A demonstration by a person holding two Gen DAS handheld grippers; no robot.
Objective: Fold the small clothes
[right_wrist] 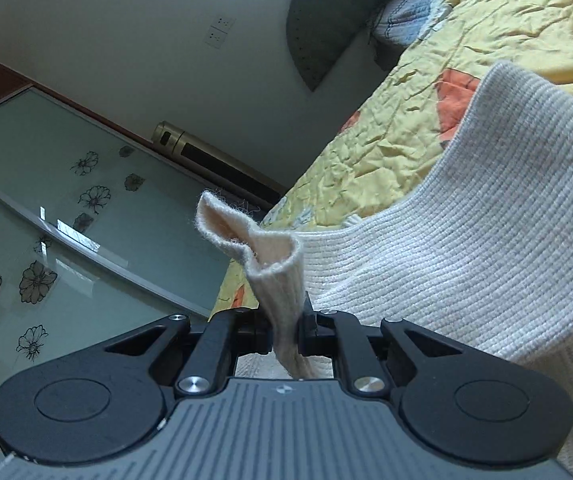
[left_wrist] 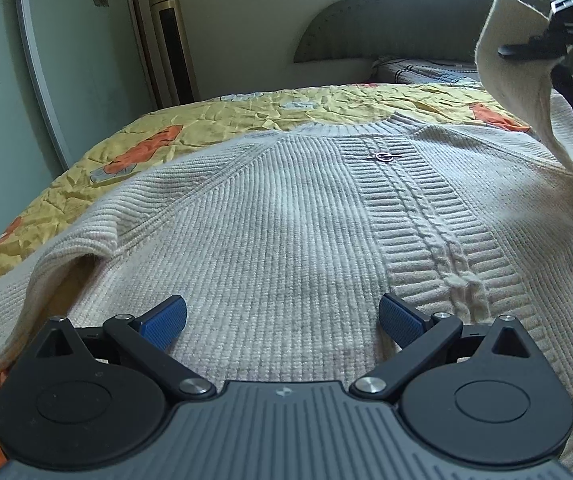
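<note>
Cream ribbed sweater [left_wrist: 270, 216] lies spread across the yellow quilt [left_wrist: 158, 136]; my left gripper [left_wrist: 282, 316] hovers spread wide over its hem, holding nothing, while my right gripper [right_wrist: 286, 330] clamps the sweater's cuff [right_wrist: 270, 264], raised above the quilt's right edge.

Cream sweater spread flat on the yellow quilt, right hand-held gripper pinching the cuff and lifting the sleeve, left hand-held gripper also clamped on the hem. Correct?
One error: the left hand-held gripper is not clamped. The left wrist view shows its blue pads wide apart over the sweater with no fabric pinched. The rest holds: the right hand-held gripper is shut on the cuff, lifting the sleeve above the yellow quilt.
</note>
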